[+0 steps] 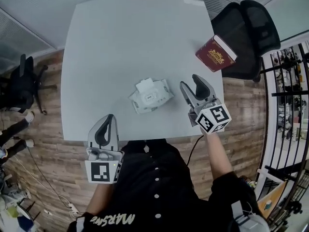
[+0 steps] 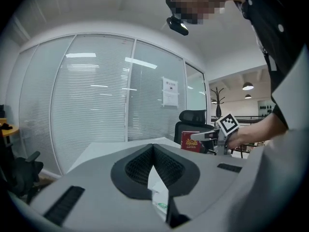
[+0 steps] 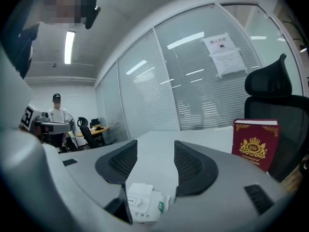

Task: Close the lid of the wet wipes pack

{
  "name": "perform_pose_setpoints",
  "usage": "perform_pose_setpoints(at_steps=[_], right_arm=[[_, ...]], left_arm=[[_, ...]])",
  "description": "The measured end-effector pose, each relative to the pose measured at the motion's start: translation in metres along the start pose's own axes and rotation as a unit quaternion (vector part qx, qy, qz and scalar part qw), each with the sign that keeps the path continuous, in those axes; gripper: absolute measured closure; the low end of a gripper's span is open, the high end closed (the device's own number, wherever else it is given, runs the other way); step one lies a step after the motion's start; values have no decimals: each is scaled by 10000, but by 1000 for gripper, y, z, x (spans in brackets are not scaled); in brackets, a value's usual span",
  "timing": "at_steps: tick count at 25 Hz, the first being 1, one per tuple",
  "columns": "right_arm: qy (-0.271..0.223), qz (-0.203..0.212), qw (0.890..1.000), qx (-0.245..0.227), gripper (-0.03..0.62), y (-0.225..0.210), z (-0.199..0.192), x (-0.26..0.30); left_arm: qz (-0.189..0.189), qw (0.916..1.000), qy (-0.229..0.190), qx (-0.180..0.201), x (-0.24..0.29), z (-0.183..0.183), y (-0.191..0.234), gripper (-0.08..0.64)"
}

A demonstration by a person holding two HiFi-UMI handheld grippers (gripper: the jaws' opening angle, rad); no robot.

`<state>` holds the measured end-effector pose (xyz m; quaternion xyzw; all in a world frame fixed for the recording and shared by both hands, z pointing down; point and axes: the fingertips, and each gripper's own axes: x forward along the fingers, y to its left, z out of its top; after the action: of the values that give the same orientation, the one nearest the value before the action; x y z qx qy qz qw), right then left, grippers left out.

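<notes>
The left tongs (image 1: 109, 119) hung over the near edge of the pale grey surface (image 1: 135, 37) with their 2 jaws pressed together at the tips, gripping nothing. In the left gripper view (image 2: 153, 146) only a thin slit showed below the meeting tips. The right tongs (image 1: 189, 80) hovered over the surface's near right part with jaws well apart and empty; their own view (image 3: 155, 151) showed bare surface in the gap. The wet wipes pack (image 1: 150, 96) lay flat on the surface, ahead and to the right of the left tongs and just left of the right tongs, touching neither. Its white lid (image 1: 145, 85) looked flipped open on the far side. In the right gripper view the pack (image 3: 145, 204) sat low, near the bases of the jaws. Beyond the right tongs, near the far right edge, a red book (image 1: 216, 53) with a gold crest stood upright, and a black office chair (image 1: 251, 28) stood behind it. Wooden floor (image 1: 43, 144) surrounded the surface. A glass wall with blinds (image 3: 193, 81) faced both tongs, with a paper notice (image 3: 220, 50) stuck on it.
</notes>
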<state>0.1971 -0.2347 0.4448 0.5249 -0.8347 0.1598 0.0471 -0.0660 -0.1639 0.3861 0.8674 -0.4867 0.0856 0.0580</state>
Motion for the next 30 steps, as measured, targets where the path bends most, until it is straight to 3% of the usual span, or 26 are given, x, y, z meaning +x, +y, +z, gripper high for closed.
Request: perform_pose_setpoints(at_steps=[7, 14, 16, 25, 30], right_arm=[[1010, 799, 9917, 50, 354, -3, -53, 57], [1927, 1524, 9692, 152, 362, 5, -103, 102], [2109, 1677, 9629, 111, 371, 8, -114, 111], [3080, 2165, 9263, 142, 385, 16, -155, 140], [3728, 2282, 8989, 298, 385, 16, -180, 151]], left_arm=[[279, 9992, 269, -96, -6, -13, -11, 554], [688, 9940, 686, -499, -17, -32, -15, 554], [771, 9941, 644, -415, -17, -30, -12, 554], [1072, 9901, 795, -430, -26, -45, -4, 554], [1181, 9875, 898, -522, -26, -54, -3, 554]])
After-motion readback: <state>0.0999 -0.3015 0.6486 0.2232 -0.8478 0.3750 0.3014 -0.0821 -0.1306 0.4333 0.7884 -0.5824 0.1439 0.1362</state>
